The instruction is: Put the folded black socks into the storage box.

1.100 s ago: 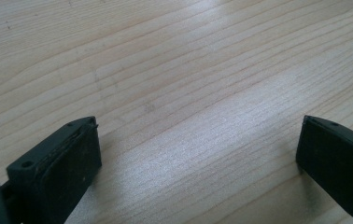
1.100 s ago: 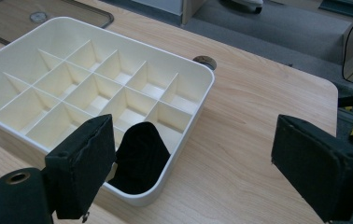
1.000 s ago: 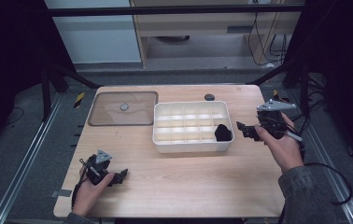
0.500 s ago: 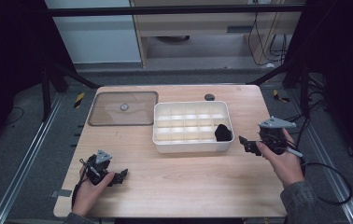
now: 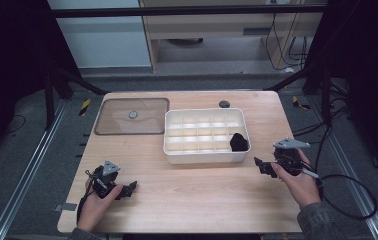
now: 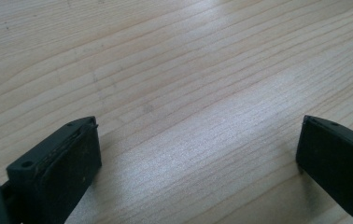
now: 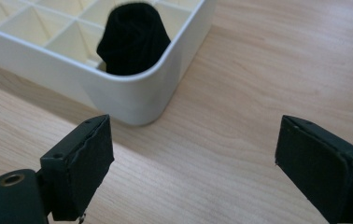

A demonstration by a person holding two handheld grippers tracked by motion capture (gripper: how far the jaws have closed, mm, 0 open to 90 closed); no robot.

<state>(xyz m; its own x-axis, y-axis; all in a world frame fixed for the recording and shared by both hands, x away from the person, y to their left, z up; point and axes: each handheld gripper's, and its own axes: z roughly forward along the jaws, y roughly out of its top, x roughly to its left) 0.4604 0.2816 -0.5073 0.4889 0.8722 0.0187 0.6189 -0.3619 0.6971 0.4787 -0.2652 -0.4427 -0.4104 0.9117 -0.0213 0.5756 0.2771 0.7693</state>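
Both jaws wide apart on right gripper [image 7: 193, 163], empty, near white tray [image 7: 132, 93]

A pale wooden surface [image 5: 192, 200] stands on a grey floor [image 5: 22, 150] in a dim room. Metal rails [image 5: 24, 177] run along the floor at left. Behind the surface are a pale cabinet [image 5: 107, 35] and an open wooden shelf [image 5: 212, 25], with cables [image 5: 282, 47] hanging beside it. Dark frame legs [image 5: 64, 80] flank both sides.

The divided tray [image 5: 204, 150] lies just ahead-left of the right gripper [image 5: 263, 167], a rolled cloth [image 5: 238, 142] in its nearest corner compartment; the lid [image 5: 132, 116] lies well beyond the left gripper [image 5: 127, 189]
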